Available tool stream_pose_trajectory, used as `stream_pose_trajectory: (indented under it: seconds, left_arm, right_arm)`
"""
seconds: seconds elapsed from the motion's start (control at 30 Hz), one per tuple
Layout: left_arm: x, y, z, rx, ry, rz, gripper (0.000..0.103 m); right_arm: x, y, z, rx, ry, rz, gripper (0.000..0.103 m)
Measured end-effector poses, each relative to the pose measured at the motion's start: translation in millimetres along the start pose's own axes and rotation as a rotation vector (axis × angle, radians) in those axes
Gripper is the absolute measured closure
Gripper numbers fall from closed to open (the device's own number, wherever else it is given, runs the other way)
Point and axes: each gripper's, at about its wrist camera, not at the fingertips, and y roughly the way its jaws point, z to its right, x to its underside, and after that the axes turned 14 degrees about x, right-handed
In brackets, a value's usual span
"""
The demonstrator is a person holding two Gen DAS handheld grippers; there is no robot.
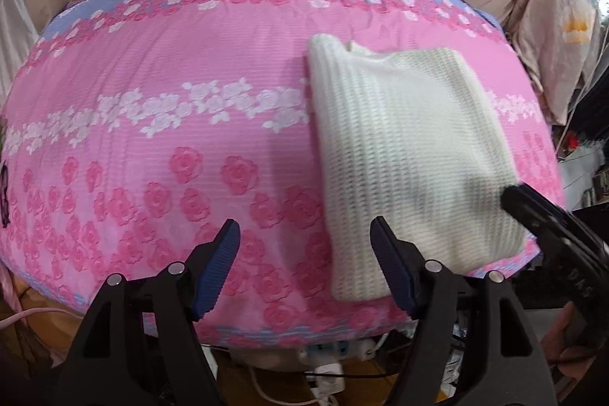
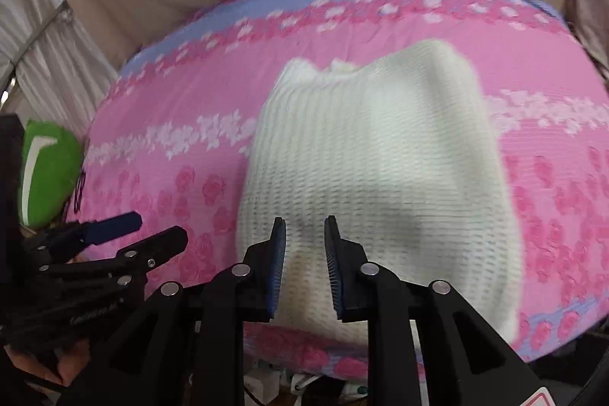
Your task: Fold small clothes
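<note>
Both tongs (image 1: 305, 238) (image 2: 304, 234) hover spread; white knit garment (image 1: 407, 158) lies folded, long axis running away from them.

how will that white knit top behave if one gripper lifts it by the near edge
The white knit top would probably droop and unfold, being soft layered knit. It looks light. Its ribbed weave should grip well against the ridged fingers.

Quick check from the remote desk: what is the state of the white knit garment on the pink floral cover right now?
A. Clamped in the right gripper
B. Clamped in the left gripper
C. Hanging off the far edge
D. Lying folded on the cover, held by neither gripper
D. The white knit garment lies as a folded rectangle on the pink floral cover, while the left gripper and right gripper both stand open above it, gripping nothing.
</note>
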Motion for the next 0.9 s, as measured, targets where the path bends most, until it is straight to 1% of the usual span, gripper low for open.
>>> stream_pose_trajectory:
  seconds: [0.03,0.07,0.13,0.17,0.2,0.23,0.27,0.3,0.37,0.4,0.43,0.5,0.53,0.57,0.6,0.63,0.67,0.7,0.73,0.77,0.83,0.87,0.9]
  left_arm:
    - [-2.2,2.7,6.3,0.019,0.008,0.0,0.034]
    - [-4.8,6.4,13.4,0.039,0.017,0.005,0.034]
    - [-8.5,16.5,23.9,0.059,0.029,0.013,0.029]
    - [-10.3,26.2,28.8,0.065,0.033,0.009,0.029]
    - [-11.1,36.3,31.9,0.06,0.033,-0.003,0.029]
    - [-12.0,44.6,32.7,0.052,0.029,-0.019,0.029]
    - [-13.0,57.2,35.0,0.05,0.021,-0.044,0.029]
    - [-12.9,64.2,34.9,0.046,0.015,-0.058,0.03]
    - [-11.8,71.6,34.3,0.04,-0.002,-0.082,0.03]
    - [-10.8,70.6,35.4,0.046,-0.005,-0.075,0.03]
    - [-10.2,68.7,37.4,0.051,0.0,-0.061,0.029]
    - [-8.5,68.1,42.9,0.046,0.03,-0.036,0.027]
    - [-8.0,69.9,45.1,0.035,0.038,-0.038,0.027]
    - [-6.8,75.0,46.6,0.014,0.047,-0.048,0.028]
    - [-6.0,78.9,45.6,0.001,0.054,-0.055,0.027]
    - [-4.6,83.9,45.8,-0.008,0.059,-0.061,0.026]
    - [-3.0,85.4,44.8,-0.009,0.061,-0.068,0.026]
    - [-1.9,84.5,45.0,-0.011,0.062,-0.068,0.026]
    - [-1.3,81.3,44.9,-0.01,0.059,-0.062,0.026]
    - [-1.4,78.2,44.8,0.001,0.052,-0.061,0.027]
    - [-2.1,68.2,42.3,0.017,0.03,-0.04,0.028]
    - [-3.6,59.2,40.8,0.021,0.02,-0.006,0.028]
    - [-5.7,53.3,40.2,0.02,0.017,0.018,0.028]
  right_arm:
    - [3.2,-12.6,17.5,0.038,0.05,0.027,0.07]
    - [10.3,-22.2,43.6,0.094,0.116,0.045,0.065]
    - [18.9,-21.0,76.9,0.15,0.185,0.026,0.063]
    - [23.5,-15.6,92.9,0.173,0.211,-0.003,0.062]
    - [26.9,-9.0,105.0,0.182,0.239,-0.031,0.061]
    - [28.9,-1.5,115.1,0.164,0.267,-0.053,0.059]
    - [31.6,9.0,121.3,0.112,0.292,-0.076,0.058]
    - [32.9,17.9,120.7,0.084,0.296,-0.09,0.059]
    - [33.2,34.4,116.9,0.063,0.27,-0.118,0.091]
    - [28.8,33.2,114.4,0.053,0.276,-0.115,0.092]
    - [23.9,23.5,112.8,0.051,0.293,-0.083,0.092]
    - [8.7,-14.7,111.8,0.037,0.307,0.042,0.093]
    - [3.1,-29.2,110.8,0.052,0.289,0.089,0.093]
    - [0.7,-36.3,110.8,0.074,0.261,0.117,0.093]
    - [0.9,-29.7,112.3,0.094,0.24,0.102,0.093]
    - [4.7,-11.7,115.1,0.127,0.217,0.049,0.093]
    - [14.0,18.4,119.6,0.164,0.194,-0.042,0.092]
    - [25.8,49.1,124.7,0.174,0.186,-0.147,0.092]
    - [34.1,61.6,127.9,0.162,0.208,-0.191,0.092]
    - [36.8,56.0,133.4,0.142,0.264,-0.176,0.092]
    - [33.5,26.1,136.2,0.131,0.318,-0.102,0.09]
    - [30.9,5.2,135.3,0.16,0.33,-0.045,0.089]
    - [28.4,-9.0,132.7,0.185,0.324,-0.005,0.084]
